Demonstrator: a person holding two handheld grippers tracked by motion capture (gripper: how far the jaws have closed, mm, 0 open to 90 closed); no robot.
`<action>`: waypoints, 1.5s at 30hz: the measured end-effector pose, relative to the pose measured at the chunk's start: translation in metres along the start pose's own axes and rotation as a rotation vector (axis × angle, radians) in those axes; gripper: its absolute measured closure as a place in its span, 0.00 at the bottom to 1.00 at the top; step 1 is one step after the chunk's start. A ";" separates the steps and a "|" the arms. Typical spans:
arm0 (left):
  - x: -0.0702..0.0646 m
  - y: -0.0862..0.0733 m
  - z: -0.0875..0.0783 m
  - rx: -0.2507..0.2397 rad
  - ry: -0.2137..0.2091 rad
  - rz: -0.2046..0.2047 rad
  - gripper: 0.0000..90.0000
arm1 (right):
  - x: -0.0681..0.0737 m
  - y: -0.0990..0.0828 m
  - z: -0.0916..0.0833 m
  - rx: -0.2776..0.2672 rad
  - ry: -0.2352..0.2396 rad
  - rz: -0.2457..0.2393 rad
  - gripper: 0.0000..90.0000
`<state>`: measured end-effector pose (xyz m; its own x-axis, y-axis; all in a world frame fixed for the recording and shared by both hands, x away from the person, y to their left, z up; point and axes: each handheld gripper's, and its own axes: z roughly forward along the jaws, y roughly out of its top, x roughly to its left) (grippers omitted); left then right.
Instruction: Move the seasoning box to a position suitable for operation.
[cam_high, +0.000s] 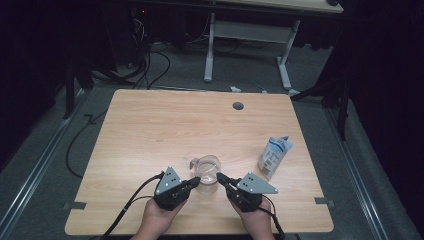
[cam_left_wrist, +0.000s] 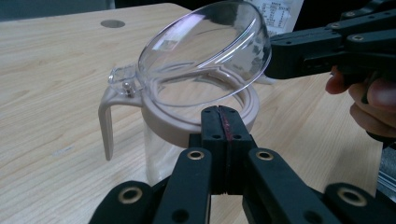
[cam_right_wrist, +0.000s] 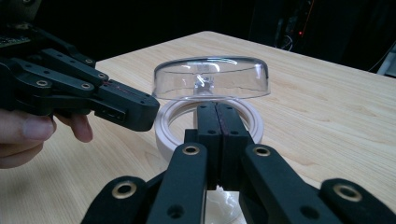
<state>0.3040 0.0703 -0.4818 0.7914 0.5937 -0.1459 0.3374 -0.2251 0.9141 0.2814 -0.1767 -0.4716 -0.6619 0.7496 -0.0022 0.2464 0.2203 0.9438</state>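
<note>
Jug (cam_high: 207, 172) sits mid-counter (cam_high: 150, 130), carton (cam_high: 274, 157) to its right. I've both tools, left (cam_high: 196, 180) and right (cam_high: 220, 176), jaws together, at its rim; lid (cam_left_wrist: 205, 51) half-raised. Next: push it fully open.

Glossy clear-plastic jug (cam_left_wrist: 187, 116) on a matt, wood-grain table (cam_high: 150, 130).

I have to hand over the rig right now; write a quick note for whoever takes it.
Left gripper: shut, tip against the near-left rim of the clear jug.
Right gripper: shut, tip at the raised hinged lid.
Jug stands upright at the table's near middle; carton to its right, untouched.
Done: lid lifted partway.
Left: likely swing it fully open, then fetch the carton.
</note>
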 end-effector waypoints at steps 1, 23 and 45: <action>0.000 0.000 0.000 0.000 0.000 0.000 1.00 | 0.000 0.000 0.000 0.000 0.000 0.000 1.00; 0.009 0.014 -0.002 -0.076 0.044 -0.034 1.00 | -0.001 -0.009 0.012 0.013 -0.022 -0.007 1.00; 0.026 0.018 -0.005 -0.100 0.093 -0.060 1.00 | -0.001 -0.009 0.012 0.005 -0.017 -0.007 1.00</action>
<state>0.3279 0.0856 -0.4674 0.7190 0.6739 -0.1698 0.3264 -0.1118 0.9386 0.2887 -0.1719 -0.4847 -0.6517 0.7583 -0.0147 0.2449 0.2288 0.9422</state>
